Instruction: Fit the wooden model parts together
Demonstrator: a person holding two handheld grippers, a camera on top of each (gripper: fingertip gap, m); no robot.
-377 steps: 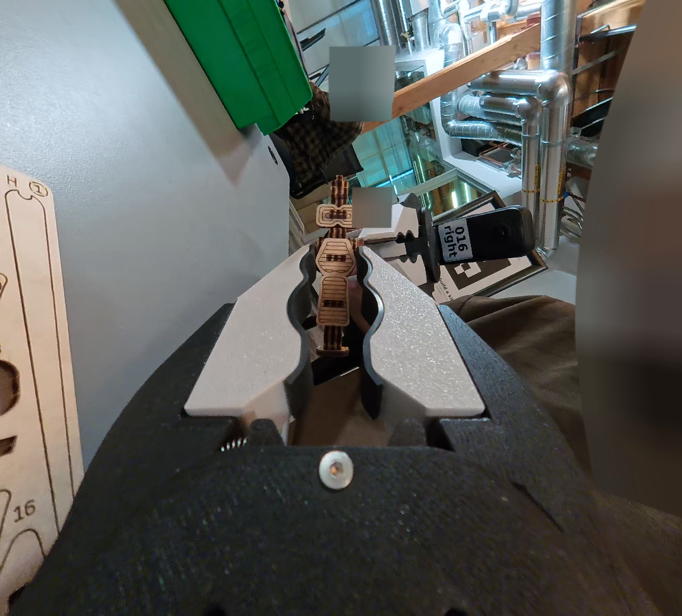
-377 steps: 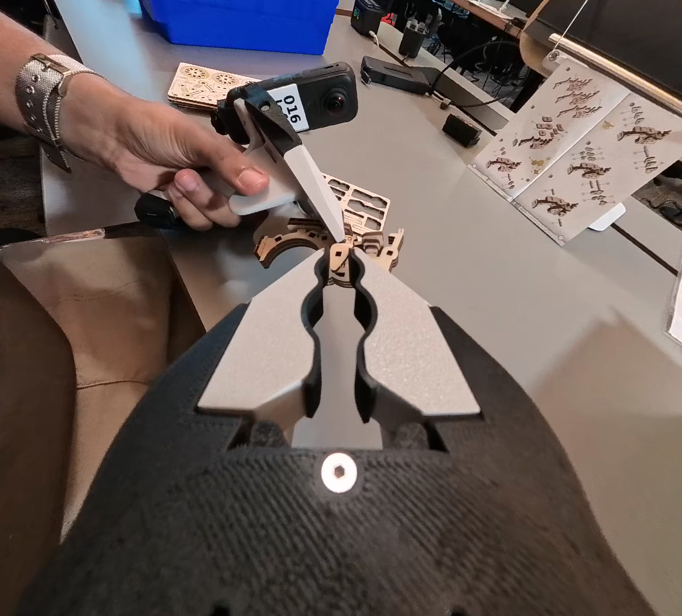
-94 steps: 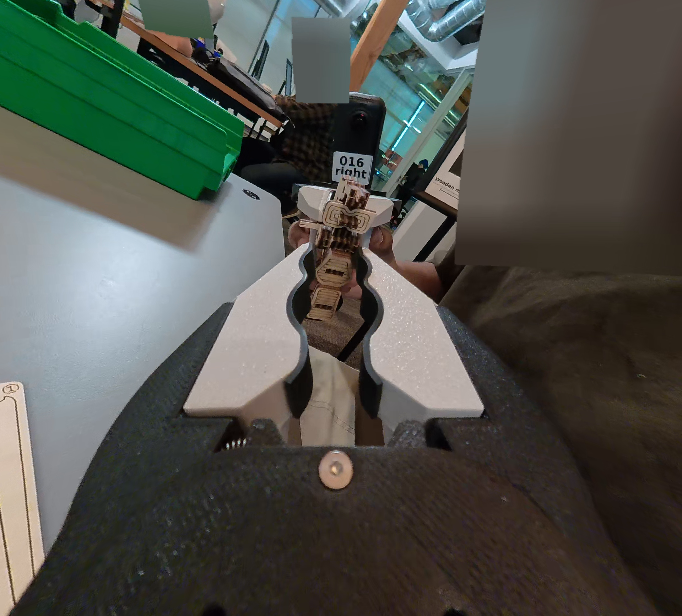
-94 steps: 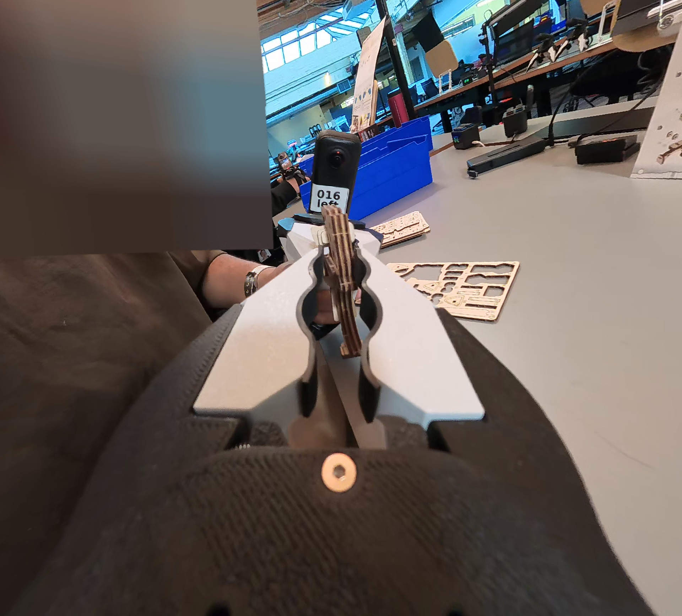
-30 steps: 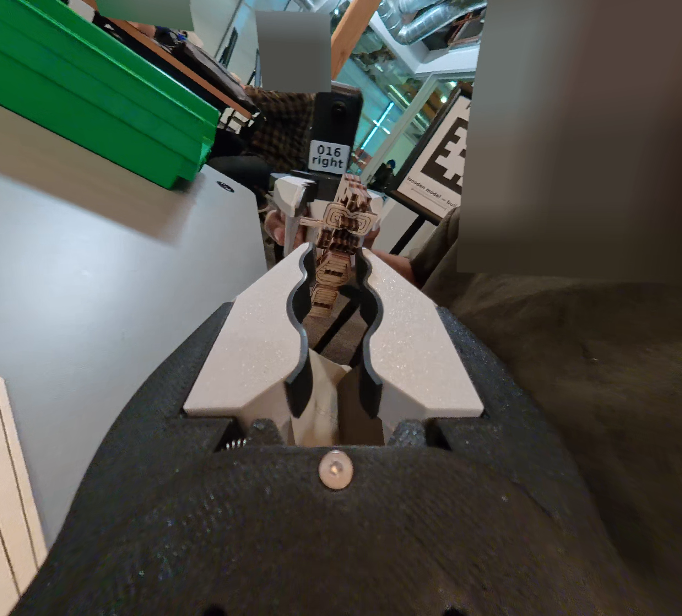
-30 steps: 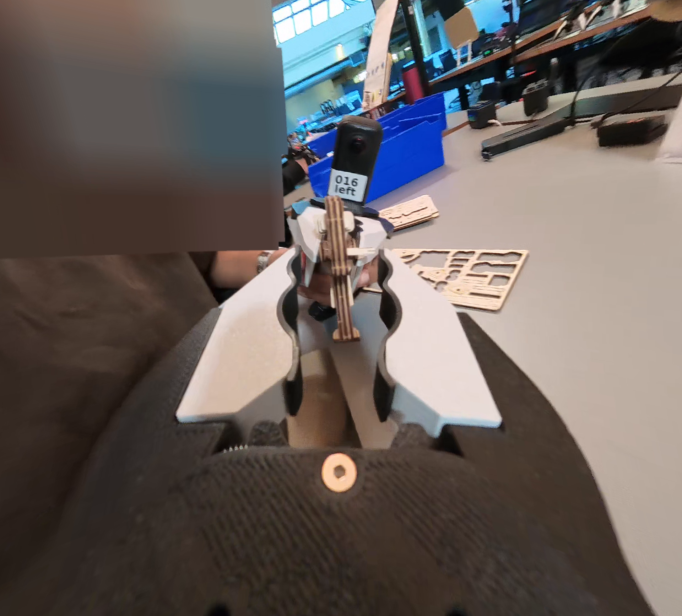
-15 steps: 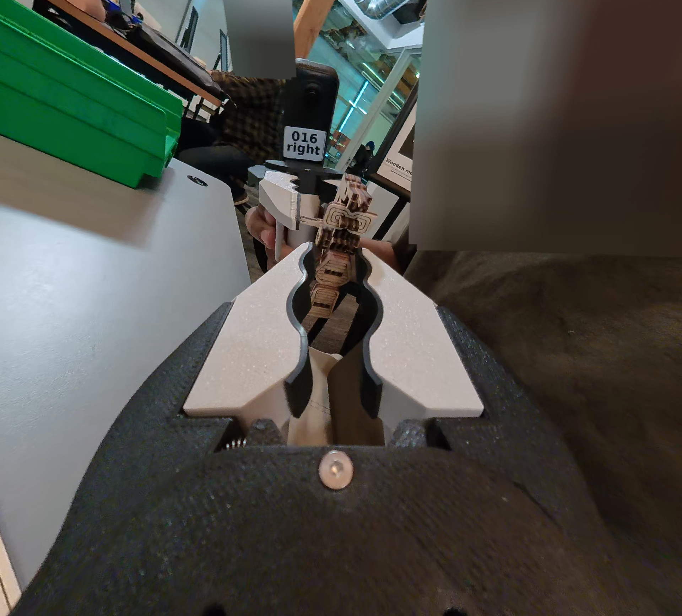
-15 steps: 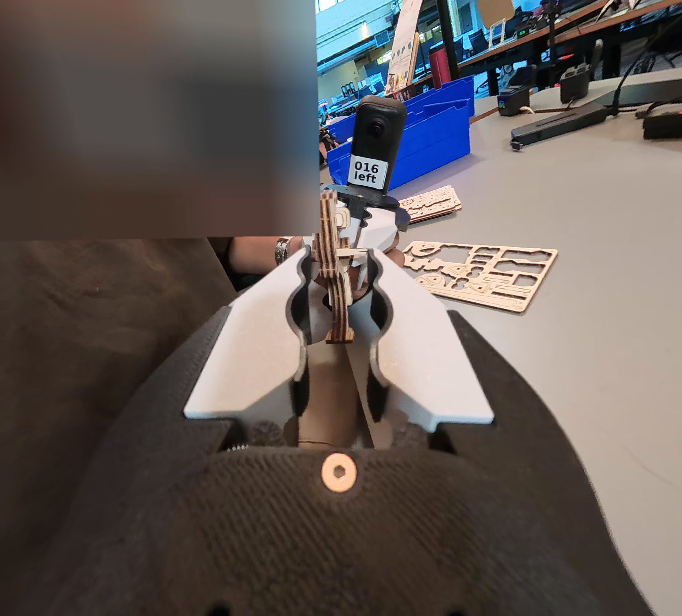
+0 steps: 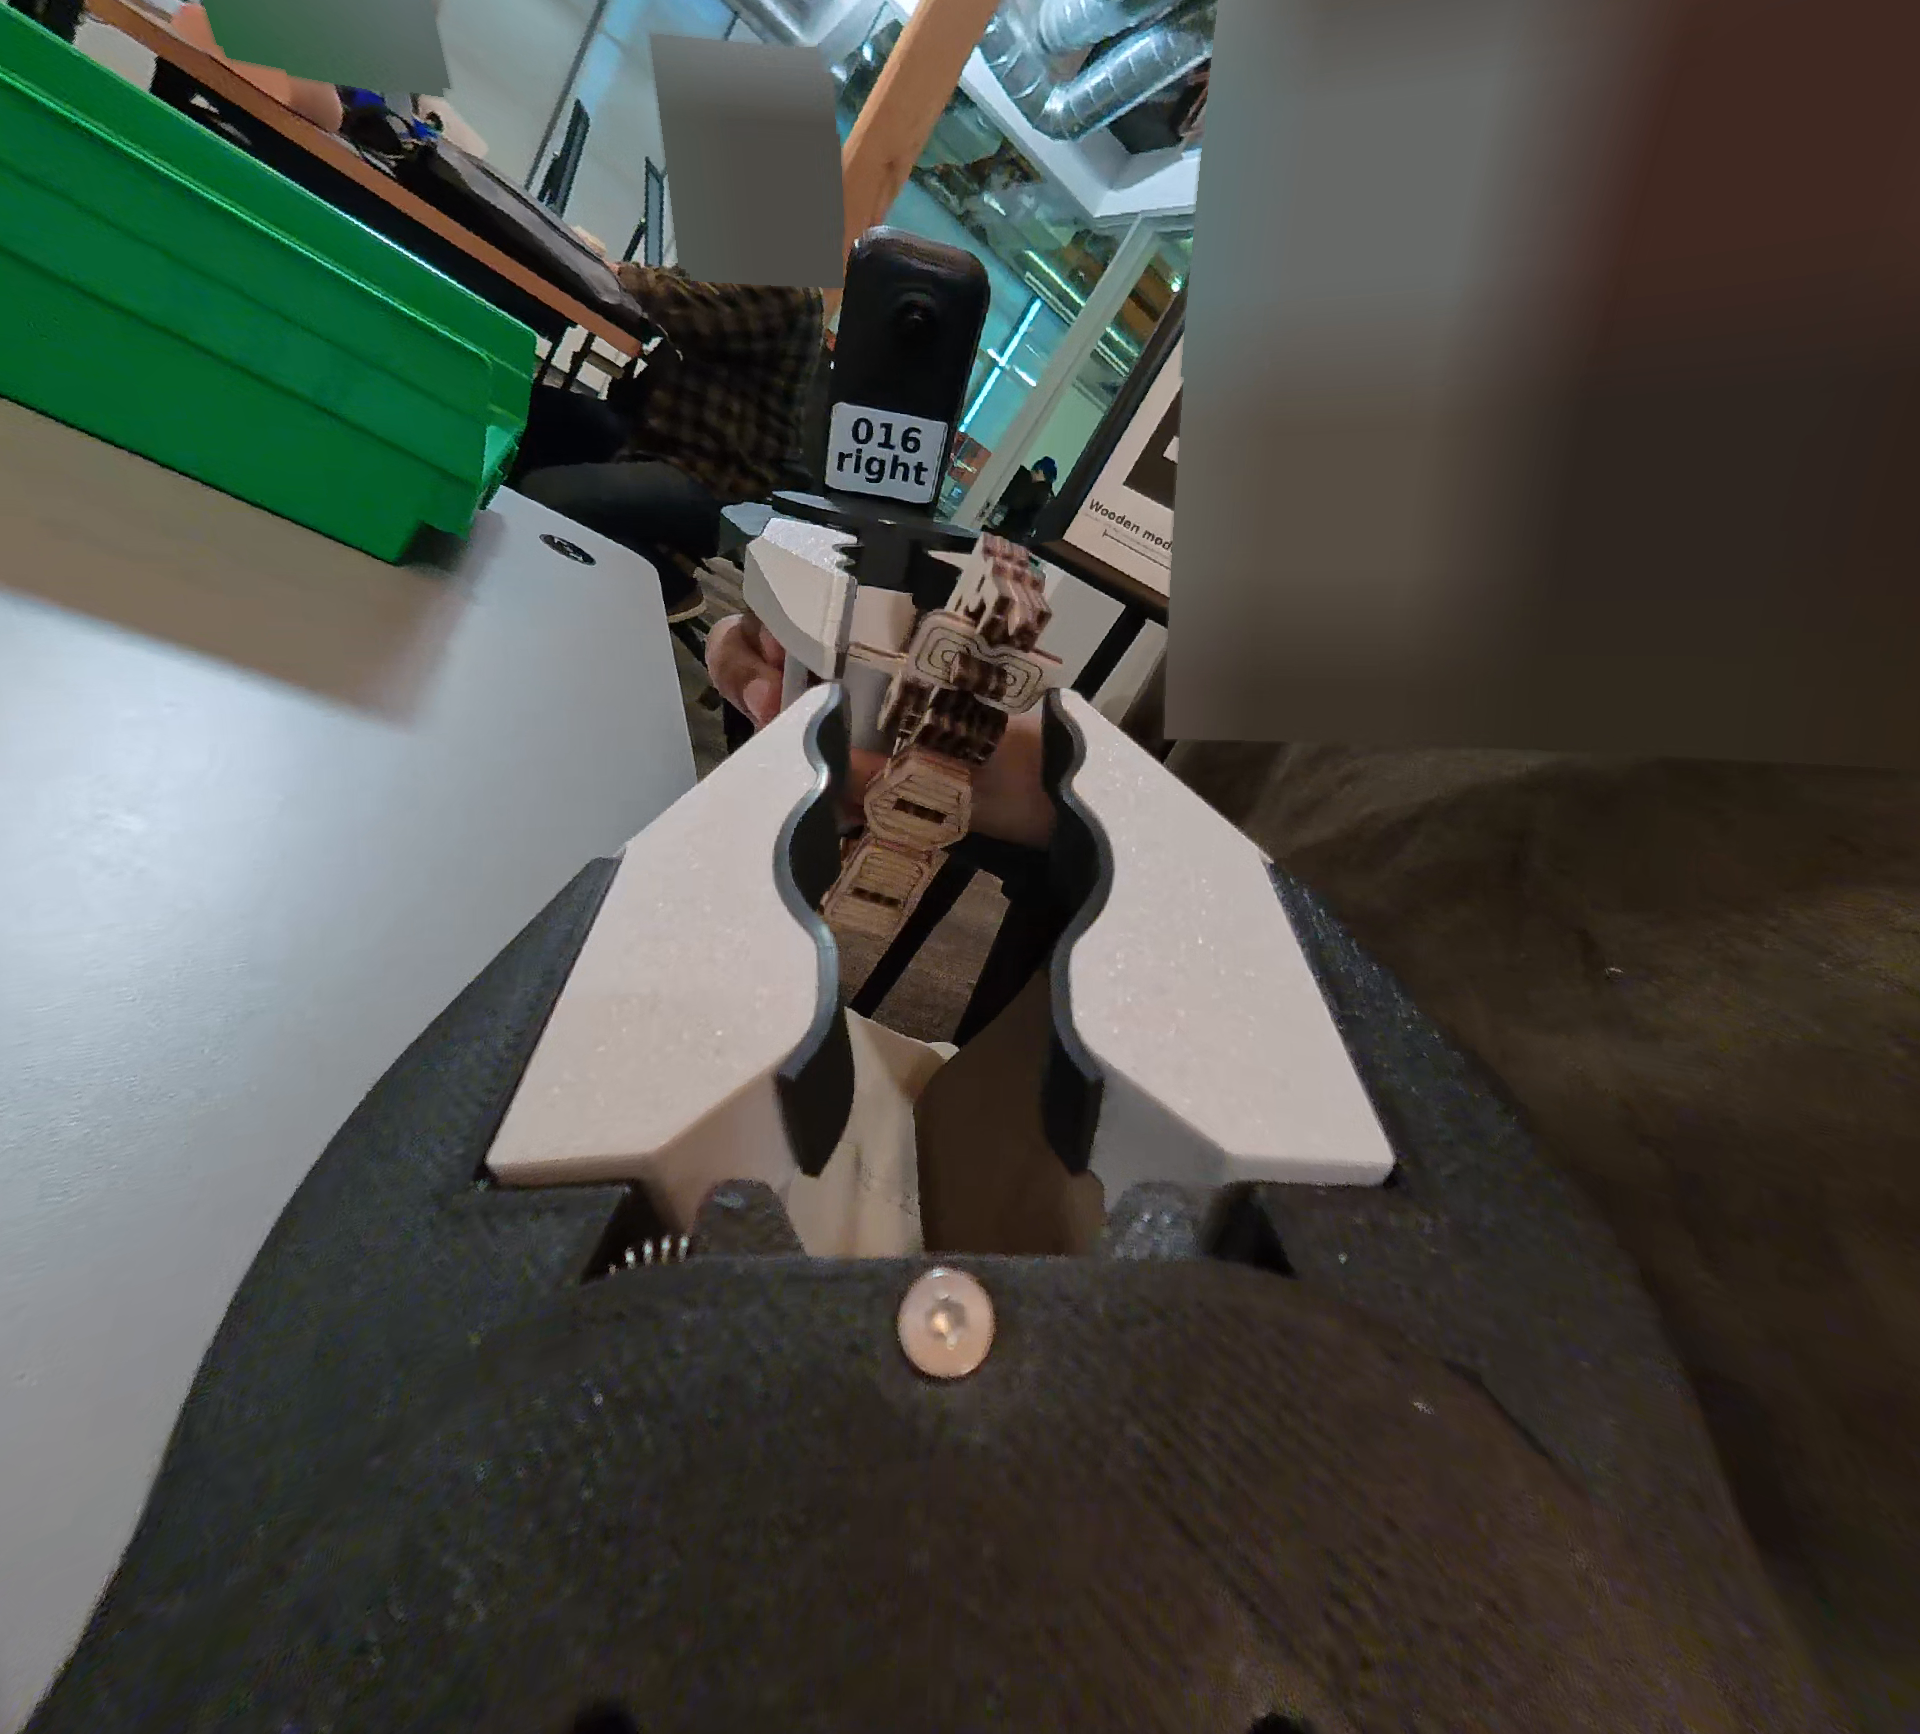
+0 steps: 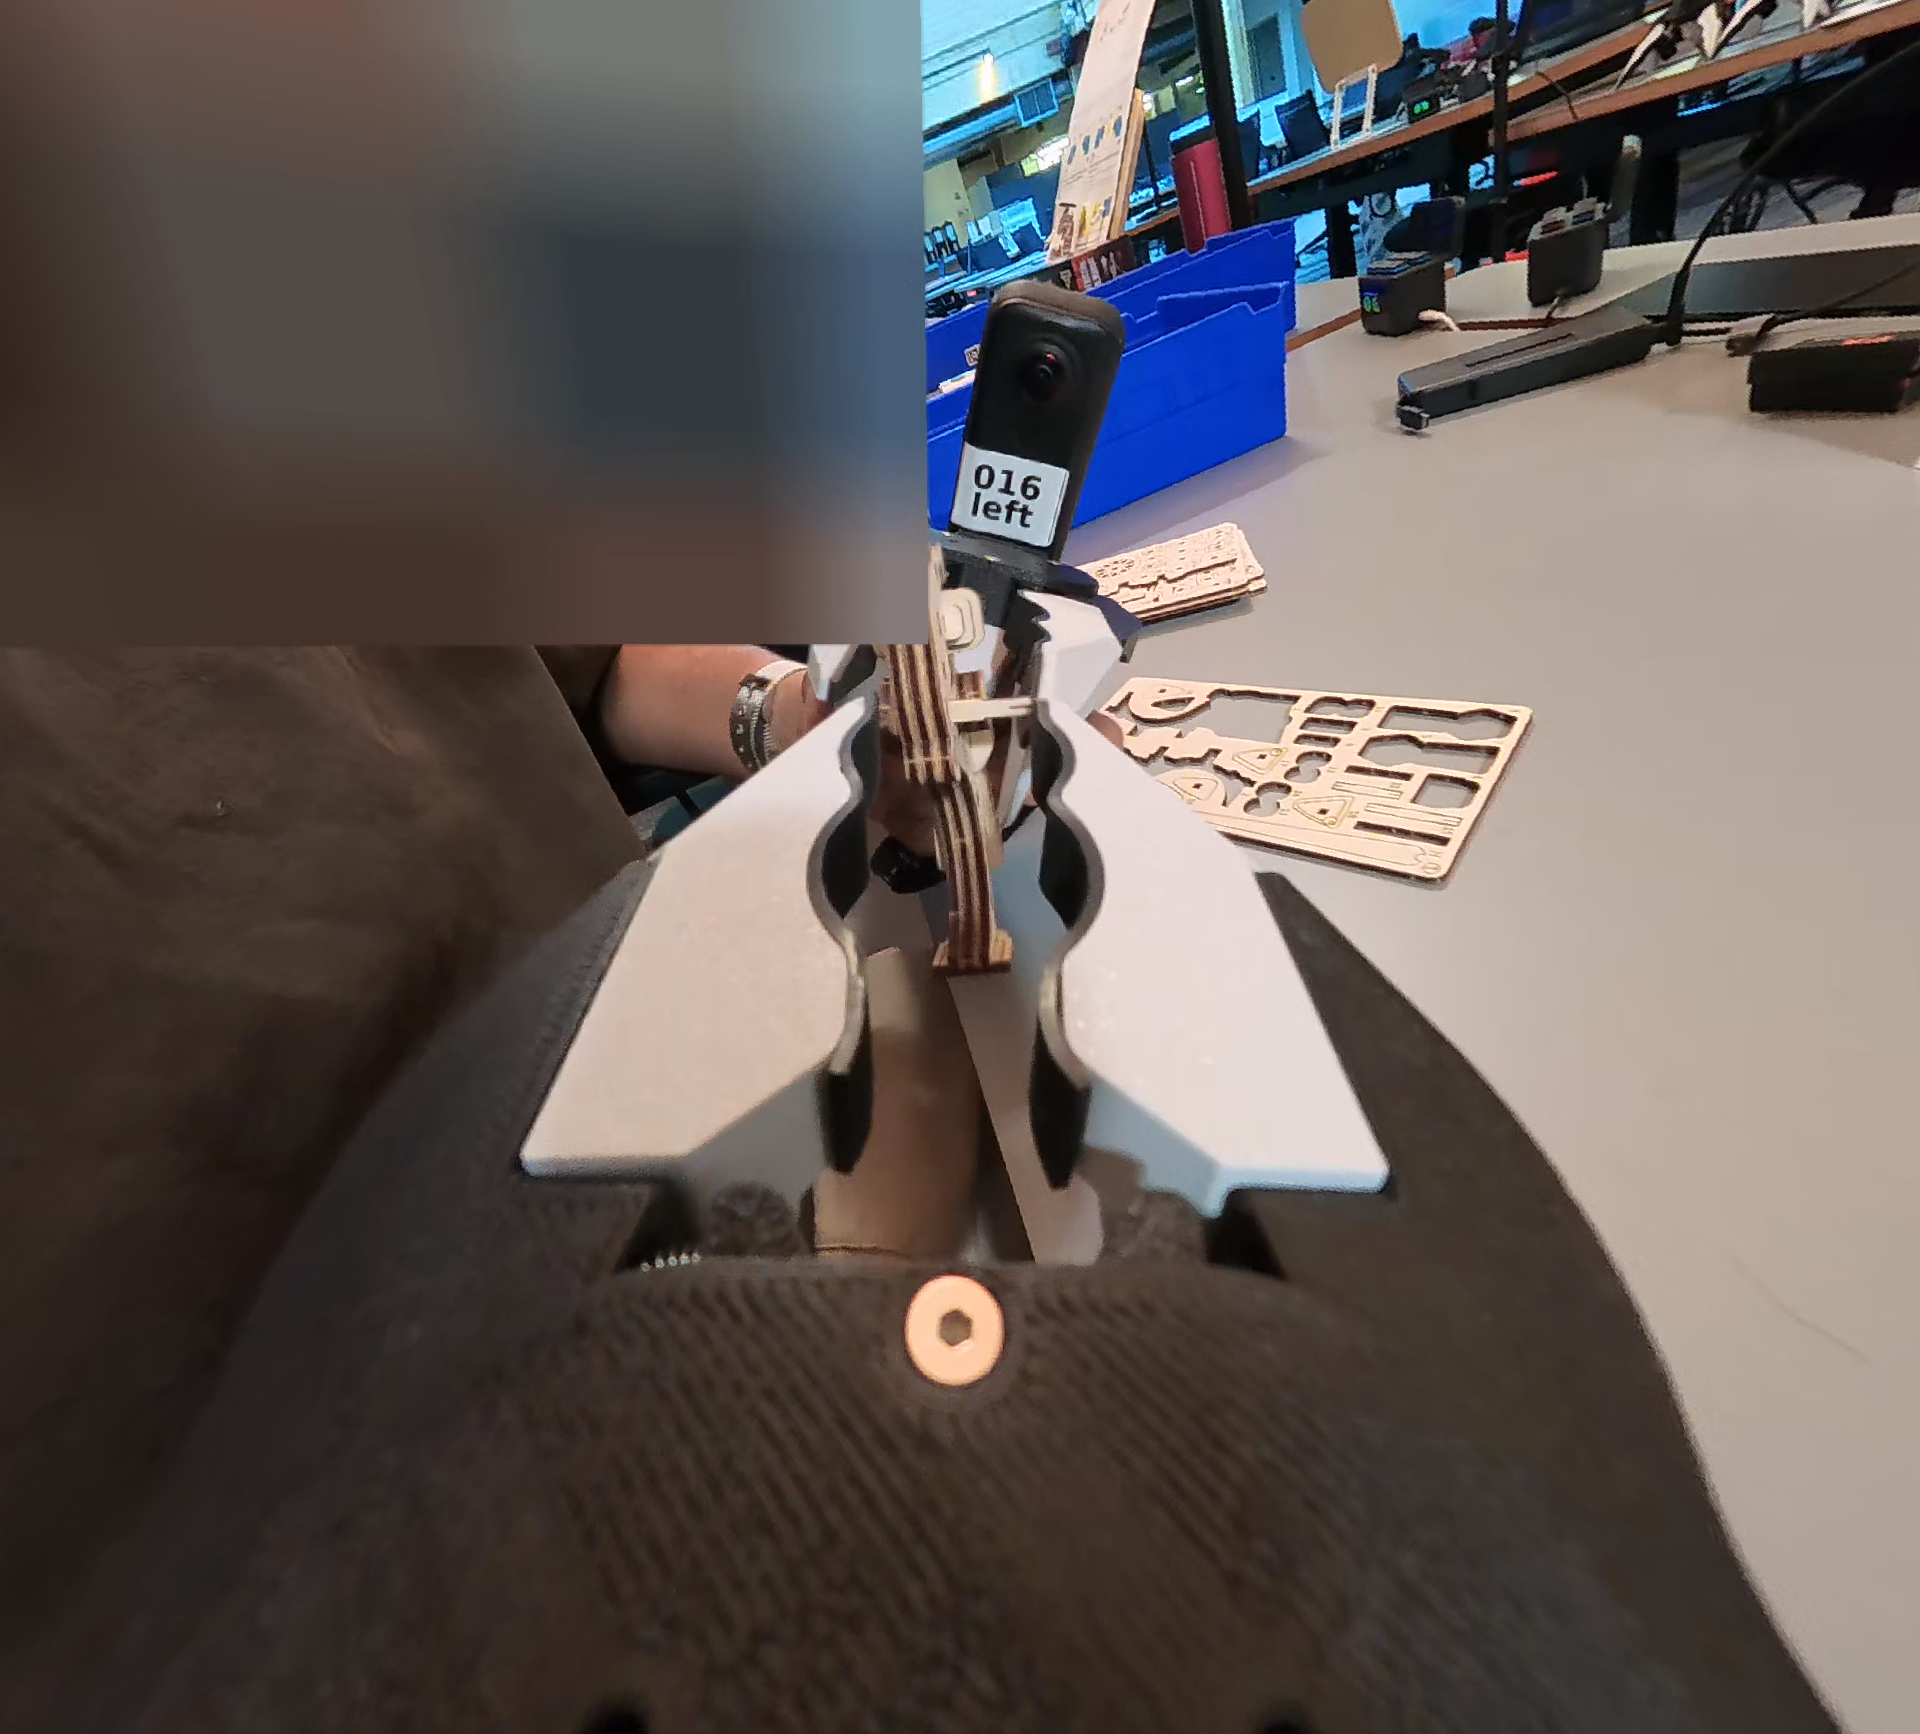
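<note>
Between my two claws, off the grey table (image 10: 1610,1113), hangs the layered, laser-cut pale plywood model (image 9: 940,811). My left claw (image 9: 945,708) stands partly open, with a gap between its left fingertip and the wood, which it sees face-on. My right claw (image 10: 956,723) sees the model edge-on, its fingers close around it; I cannot tell whether they pinch. At two o'clock from it lies a flat, cut-out plywood sheet (image 10: 1351,780); the blue plastic bin (image 10: 1195,396) stands at one o'clock.
</note>
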